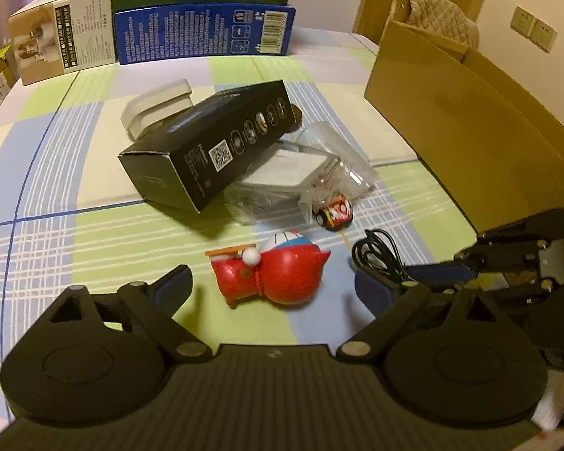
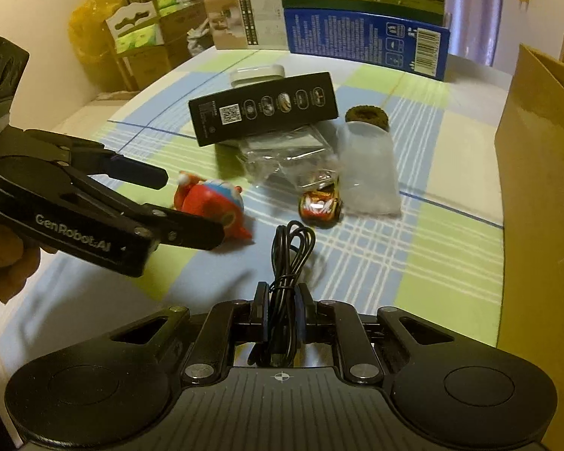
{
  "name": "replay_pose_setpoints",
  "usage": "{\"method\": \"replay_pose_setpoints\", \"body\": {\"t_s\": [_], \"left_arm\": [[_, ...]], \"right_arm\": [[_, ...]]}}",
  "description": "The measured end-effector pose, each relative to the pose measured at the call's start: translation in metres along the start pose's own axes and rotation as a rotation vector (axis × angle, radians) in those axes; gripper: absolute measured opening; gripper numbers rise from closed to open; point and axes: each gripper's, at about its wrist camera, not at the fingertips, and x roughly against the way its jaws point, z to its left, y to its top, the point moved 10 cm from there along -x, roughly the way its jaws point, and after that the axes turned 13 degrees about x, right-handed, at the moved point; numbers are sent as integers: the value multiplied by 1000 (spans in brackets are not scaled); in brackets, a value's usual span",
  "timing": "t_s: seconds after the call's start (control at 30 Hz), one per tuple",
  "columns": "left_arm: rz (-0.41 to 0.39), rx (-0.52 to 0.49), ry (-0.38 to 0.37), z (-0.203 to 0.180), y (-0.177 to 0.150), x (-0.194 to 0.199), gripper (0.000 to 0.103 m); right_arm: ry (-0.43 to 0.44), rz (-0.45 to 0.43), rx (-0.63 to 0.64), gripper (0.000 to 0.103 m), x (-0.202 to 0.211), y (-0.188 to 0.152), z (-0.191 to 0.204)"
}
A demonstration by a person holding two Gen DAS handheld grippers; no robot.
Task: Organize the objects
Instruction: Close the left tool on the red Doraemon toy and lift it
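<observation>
Closest to the lens, the right gripper [image 2: 281,302] is pinching a bundled black cable [image 2: 287,263] between its two fingers — jaws drawn in tight on it, the coil sticking up and forward above the checked tablecloth [image 2: 376,248]. Over on the other side, the left gripper [image 1: 272,285] is standing wide open, its fingers spread to either side of a red round toy figure [image 1: 278,274] that is lying on its side on the cloth; nothing is clamped, and I cannot tell whether the pads are touching it. Just beyond the figure, a small toy car [image 2: 319,206] is sitting at the edge of a crumpled clear plastic bag [image 2: 282,158], and a frosted jar with a cork stopper [image 2: 368,161] is lying beside it. A black carton [image 1: 210,146] is resting tilted over the plastic, with a white case [image 1: 158,109] behind it. A brown cardboard box [image 1: 451,124] is standing open at the right — and a blue box [image 1: 206,34] is lining the far edge.
</observation>
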Motion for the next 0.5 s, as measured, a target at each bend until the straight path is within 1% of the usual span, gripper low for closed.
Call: {"method": "replay_pose_setpoints", "body": {"t_s": [0.1, 0.17, 0.23, 0.3, 0.4, 0.5], "left_arm": [[-11, 34, 0, 0, 2, -2, 87], [-21, 33, 18, 1, 3, -3, 85], [-29, 34, 36, 3, 4, -4, 79], [-22, 44, 36, 5, 3, -6, 76], [-4, 40, 35, 5, 0, -10, 75], [-7, 25, 45, 3, 0, -13, 70]], "right_arm": [[-10, 0, -15, 11, 1, 0, -4], [-11, 0, -18, 11, 2, 0, -6], [-9, -3, -23, 11, 3, 0, -8], [-9, -5, -27, 11, 3, 1, -8], [-10, -6, -31, 11, 3, 2, -9], [-10, -7, -34, 11, 3, 2, -9]]}}
